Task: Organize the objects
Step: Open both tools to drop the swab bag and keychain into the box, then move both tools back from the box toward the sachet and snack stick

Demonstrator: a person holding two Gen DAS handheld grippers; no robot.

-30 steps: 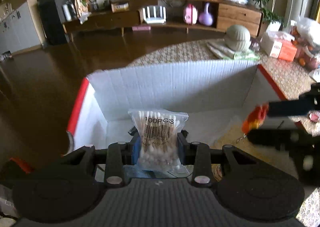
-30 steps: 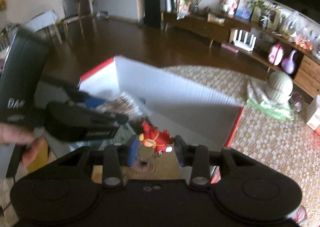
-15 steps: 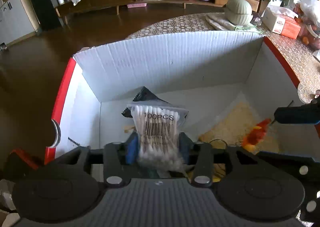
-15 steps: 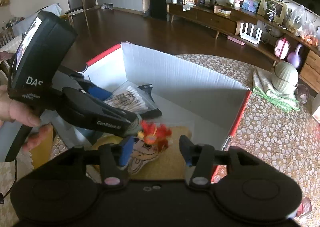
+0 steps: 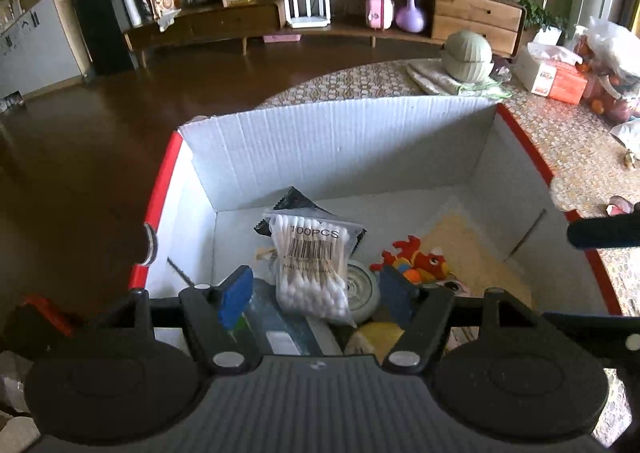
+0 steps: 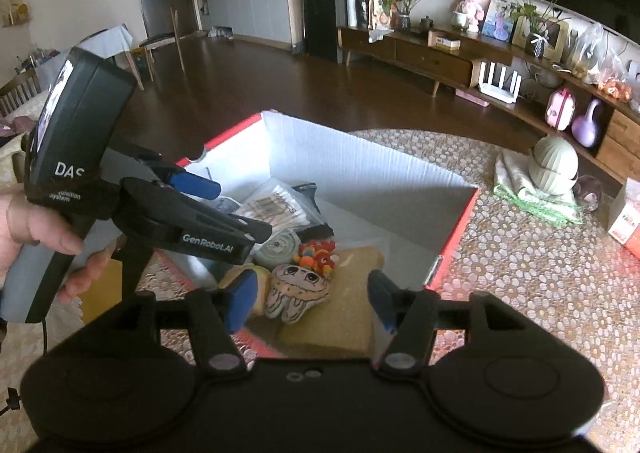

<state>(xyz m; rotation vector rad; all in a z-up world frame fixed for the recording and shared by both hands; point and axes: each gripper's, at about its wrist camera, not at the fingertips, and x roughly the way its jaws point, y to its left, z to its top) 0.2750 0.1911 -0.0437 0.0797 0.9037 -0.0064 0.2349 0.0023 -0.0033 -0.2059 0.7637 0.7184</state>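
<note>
White corrugated card lines the red-edged box [image 5: 340,145] filling the left wrist view, set on a counter [image 5: 560,141] w/ a patterned lace-style cover. Left claw [image 5: 316,293] hangs over the near end of the box, jaws opening, blue pads well clear of the bag of cotton swabs [image 5: 310,263] seen between them; bag marked "100PCS" now lies in the box, propped on a black packet [image 5: 296,201] & other items, so it looks released, not held. Beside it: a white roll [image 5: 362,285] and a red toy [image 5: 416,259] on a beige cloth [image 5: 472,249], i.e. loose things gathered into one container, which fits the tidying task. Right wrist view: same box [image 6: 360,157] from the other side, a hand [image 6: 28,229] gripping the left tool's handle. Right claw [image 6: 310,299] is above the box's near corner, jaws opening too, nothing pinched between them; the red toy [image 6: 316,255] sits below on a flat cartoon-face item [image 6: 298,287], touching it, likely just dropped there. Swab bag [image 6: 276,207] lies farther in, under the left tool's fingers. Rest of the counter holds a folded cloth w/ a ribbed pale-green object [image 6: 554,165], not yet boxed.
</note>
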